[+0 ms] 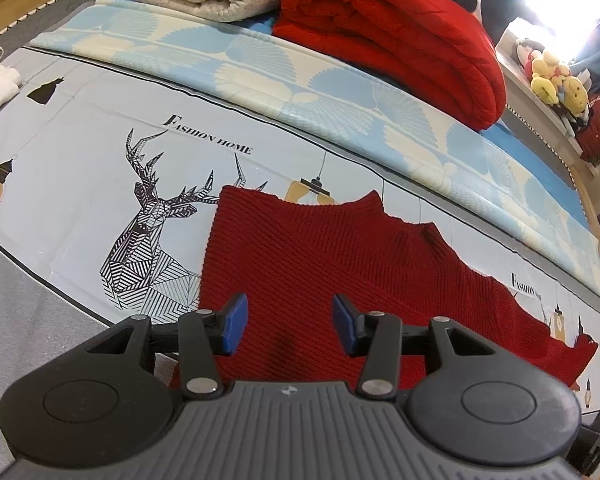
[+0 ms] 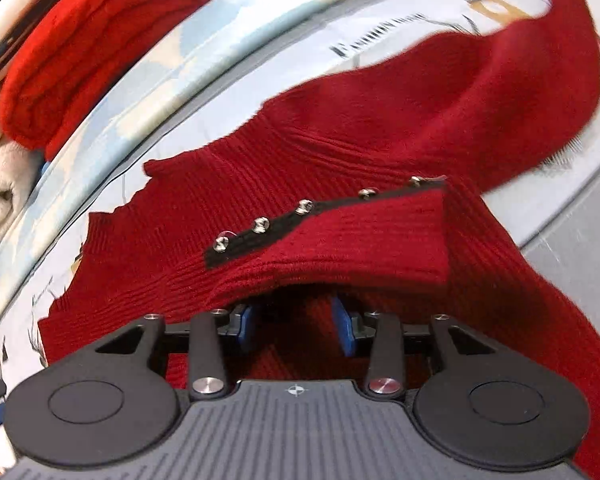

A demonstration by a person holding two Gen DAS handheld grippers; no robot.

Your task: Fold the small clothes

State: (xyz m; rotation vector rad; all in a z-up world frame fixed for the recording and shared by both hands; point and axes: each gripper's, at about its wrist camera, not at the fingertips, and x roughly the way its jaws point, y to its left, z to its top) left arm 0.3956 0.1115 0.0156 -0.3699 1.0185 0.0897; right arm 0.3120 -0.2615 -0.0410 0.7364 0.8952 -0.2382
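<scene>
- Your left gripper (image 1: 287, 324): blue pads spread apart, nothing between them, poised over the near edge of the dark red knit sweater (image 1: 324, 256) spread on the deer-print sheet (image 1: 80, 152).
- Your right gripper (image 2: 296, 322): pads parted, tips tucked under the sweater's folded flap with silver studs (image 2: 304, 207); no grip visible.

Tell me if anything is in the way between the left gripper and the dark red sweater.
Nothing visible is. The left gripper is open directly over the dark red sweater, with only bare knit between its fingers.
</scene>
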